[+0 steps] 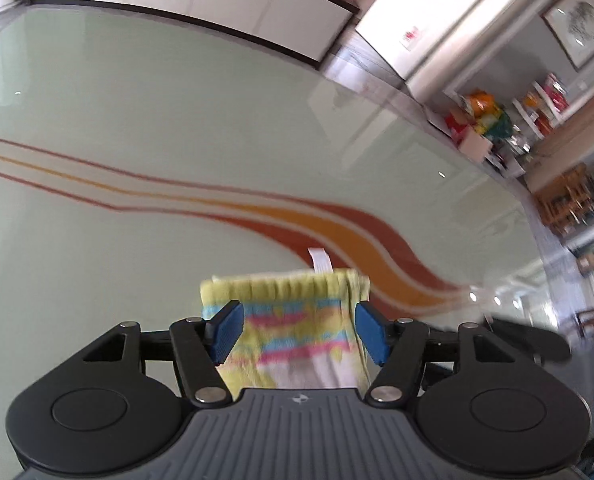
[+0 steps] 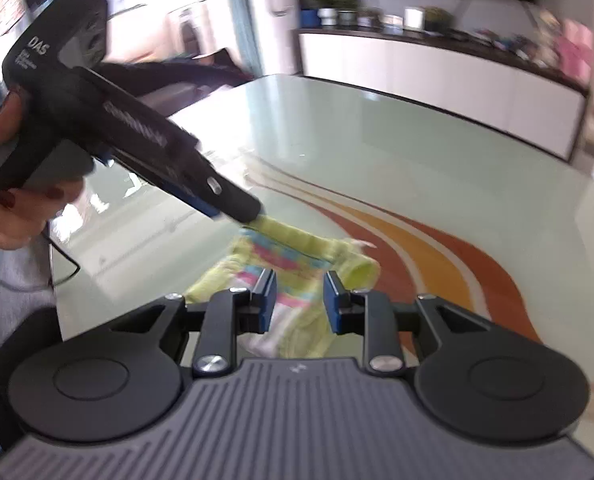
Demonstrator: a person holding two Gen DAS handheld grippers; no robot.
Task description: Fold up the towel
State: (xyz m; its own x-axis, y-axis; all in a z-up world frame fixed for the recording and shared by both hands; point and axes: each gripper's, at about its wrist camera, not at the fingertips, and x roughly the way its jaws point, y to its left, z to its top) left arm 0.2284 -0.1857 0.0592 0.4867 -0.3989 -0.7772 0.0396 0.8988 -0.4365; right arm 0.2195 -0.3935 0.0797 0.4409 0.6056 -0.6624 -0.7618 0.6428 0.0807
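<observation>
A small towel (image 1: 297, 320), yellow with pink and blue stripes and a white tag, lies folded on the pale green glass table (image 1: 137, 92). My left gripper (image 1: 299, 332) hangs over it with its blue pads wide apart, the towel showing below and between them; the pads do not press on it. In the right wrist view the towel (image 2: 289, 256) lies rumpled, with a rolled fold at its right end. My right gripper (image 2: 300, 300) stands just above its near part, jaws a little apart, nothing pinched. The left gripper (image 2: 241, 210), held by a hand (image 2: 5, 216), reaches the towel's far left corner.
Orange and red curved stripes (image 2: 437, 256) run across the table (image 2: 377, 140) to the right of the towel. A white sideboard (image 2: 437, 68) with plants and boxes stands beyond the far edge. The table's left edge (image 2: 55, 280) is close to the towel.
</observation>
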